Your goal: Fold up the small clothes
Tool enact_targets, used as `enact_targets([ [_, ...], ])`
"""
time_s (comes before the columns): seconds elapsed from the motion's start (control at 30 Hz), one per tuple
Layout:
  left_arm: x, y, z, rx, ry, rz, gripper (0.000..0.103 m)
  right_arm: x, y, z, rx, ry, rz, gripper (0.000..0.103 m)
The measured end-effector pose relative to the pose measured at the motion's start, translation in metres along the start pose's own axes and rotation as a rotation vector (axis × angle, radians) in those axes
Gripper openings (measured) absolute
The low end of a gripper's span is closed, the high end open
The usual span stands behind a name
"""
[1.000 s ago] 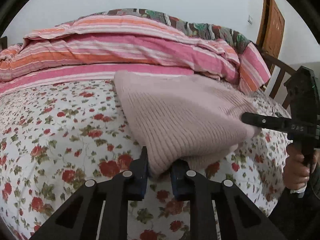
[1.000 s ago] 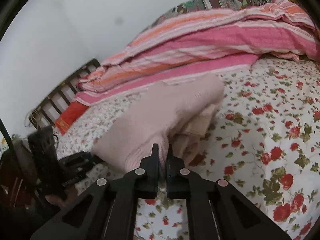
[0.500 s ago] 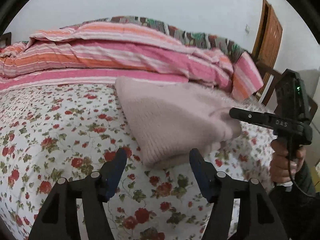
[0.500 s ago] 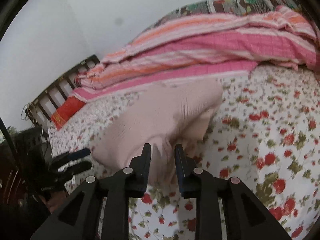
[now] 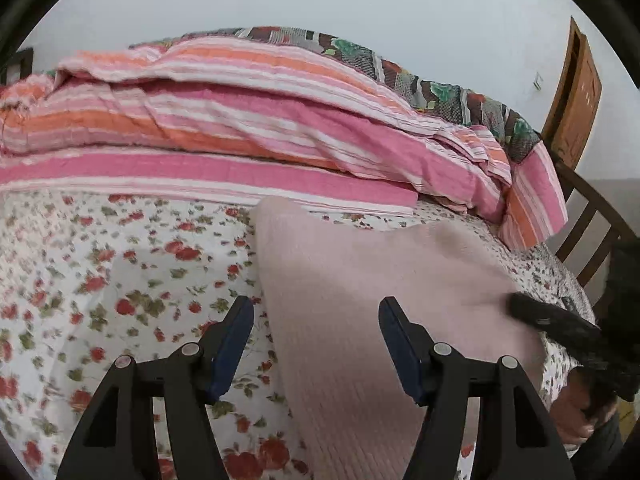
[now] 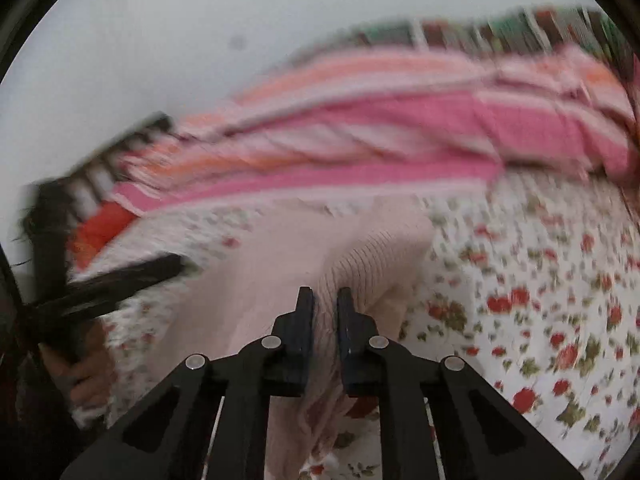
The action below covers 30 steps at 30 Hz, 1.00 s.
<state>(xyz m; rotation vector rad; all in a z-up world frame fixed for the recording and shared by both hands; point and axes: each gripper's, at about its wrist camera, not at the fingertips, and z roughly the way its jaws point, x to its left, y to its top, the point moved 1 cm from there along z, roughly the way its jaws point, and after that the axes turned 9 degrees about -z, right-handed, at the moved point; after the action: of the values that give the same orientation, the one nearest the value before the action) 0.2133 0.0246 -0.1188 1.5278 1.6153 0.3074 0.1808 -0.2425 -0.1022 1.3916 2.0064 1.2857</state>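
Right now I am keeping my right hand-held gripper [image 6: 324, 304] pinched on a ridge of the pink knit garment [image 5: 360, 300], while my left hand-held gripper [image 5: 316, 344] is hanging wide apart over its near edge. Lying on the floral bed sheet [image 5: 120, 280] before the striped quilt [image 5: 260, 120], the knit is looking soft, so I am judging a low, even pull best.

A home bedroom: a bed [image 5: 120, 280] under a rose-print sheet, a pink and orange striped quilt [image 5: 260, 120] heaped along its far edge, a wooden bed frame [image 5: 592, 216], a wooden door [image 5: 576, 100], plain white walls.

Opposed close wrist views — shared sweater [image 5: 360, 300]
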Motion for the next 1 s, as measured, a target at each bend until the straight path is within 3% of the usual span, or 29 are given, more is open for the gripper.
enact_targets([
  [0.07,0.003,-0.004,0.008,0.020,-0.012,-0.009,0.063,-0.014,-0.008,-0.003,0.012,-0.020,0.036,0.011],
  [0.13,0.003,-0.004,0.015,0.041,-0.025,-0.016,0.063,-0.024,-0.021,0.018,0.120,-0.058,0.065,0.011],
  [0.2,0.002,-0.005,0.020,0.054,-0.027,-0.013,0.063,-0.029,-0.031,0.032,0.167,-0.065,0.087,0.012],
  [0.3,-0.003,-0.006,0.022,0.054,-0.015,0.002,0.063,-0.026,-0.022,0.022,0.139,-0.056,0.075,0.022],
  [0.4,-0.005,-0.003,0.024,0.043,-0.009,0.001,0.063,-0.019,-0.004,0.006,0.053,-0.076,0.051,0.023],
  [0.5,-0.005,0.003,0.032,0.047,0.014,-0.003,0.063,-0.008,0.013,0.008,0.027,-0.082,0.008,0.025],
  [0.63,-0.001,0.000,0.049,0.098,0.062,-0.013,0.064,-0.003,0.015,0.041,0.100,-0.121,-0.039,0.025],
  [0.77,0.005,-0.005,0.052,0.114,0.033,-0.014,0.066,-0.016,-0.006,0.073,0.228,-0.196,-0.010,0.023],
  [0.9,0.005,-0.004,0.049,0.095,0.023,-0.006,0.066,-0.018,0.002,0.067,0.235,-0.182,0.002,0.024],
  [1.0,0.002,0.002,0.046,0.062,0.023,0.012,0.066,-0.020,0.012,0.060,0.177,-0.141,0.027,0.024],
])
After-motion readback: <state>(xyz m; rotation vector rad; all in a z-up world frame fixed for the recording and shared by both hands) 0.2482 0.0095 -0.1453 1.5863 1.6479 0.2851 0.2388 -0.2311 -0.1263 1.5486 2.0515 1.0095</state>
